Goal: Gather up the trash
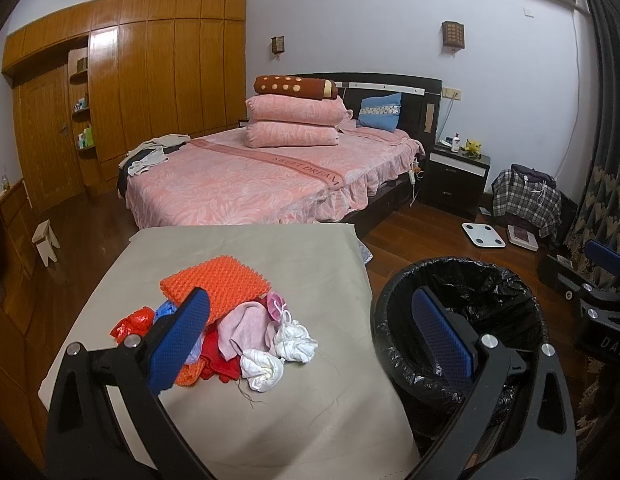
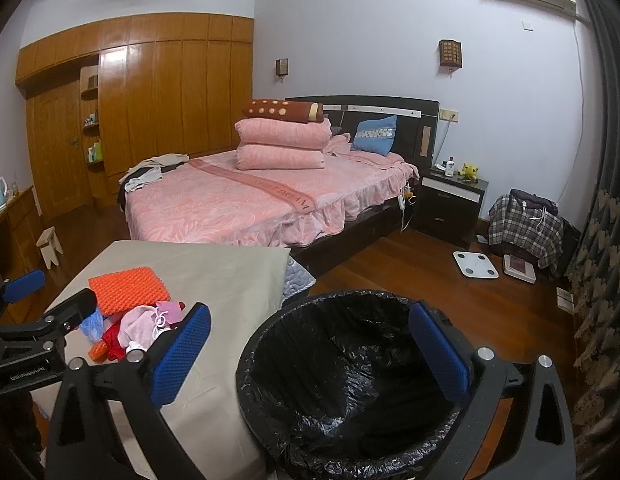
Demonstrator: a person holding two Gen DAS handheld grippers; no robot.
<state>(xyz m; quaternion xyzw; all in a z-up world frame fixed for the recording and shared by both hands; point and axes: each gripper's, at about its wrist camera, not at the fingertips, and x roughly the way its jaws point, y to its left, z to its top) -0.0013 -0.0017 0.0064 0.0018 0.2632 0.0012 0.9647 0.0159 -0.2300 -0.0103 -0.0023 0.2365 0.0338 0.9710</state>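
Observation:
A pile of trash lies on a beige-covered table (image 1: pixel 318 412): an orange bumpy mat (image 1: pixel 216 286), crumpled white paper wads (image 1: pixel 296 340), pink cloth (image 1: pixel 246 326), red scraps (image 1: pixel 132 322). The pile also shows in the right wrist view (image 2: pixel 138 316). A black bin with a black liner (image 1: pixel 462 308) stands right of the table, and fills the right wrist view (image 2: pixel 350 376). My left gripper (image 1: pixel 314 344) is open and empty, above the table's near side, by the pile. My right gripper (image 2: pixel 310 352) is open and empty above the bin.
A pink bed (image 1: pixel 250 180) with stacked pillows stands behind the table. A dark nightstand (image 1: pixel 456 176), a white scale (image 1: pixel 484 235) on the wood floor, a plaid-covered chair (image 1: pixel 526 200), curtains at the right, a wardrobe (image 1: pixel 150 72) and a small stool (image 1: pixel 46 242) surround it.

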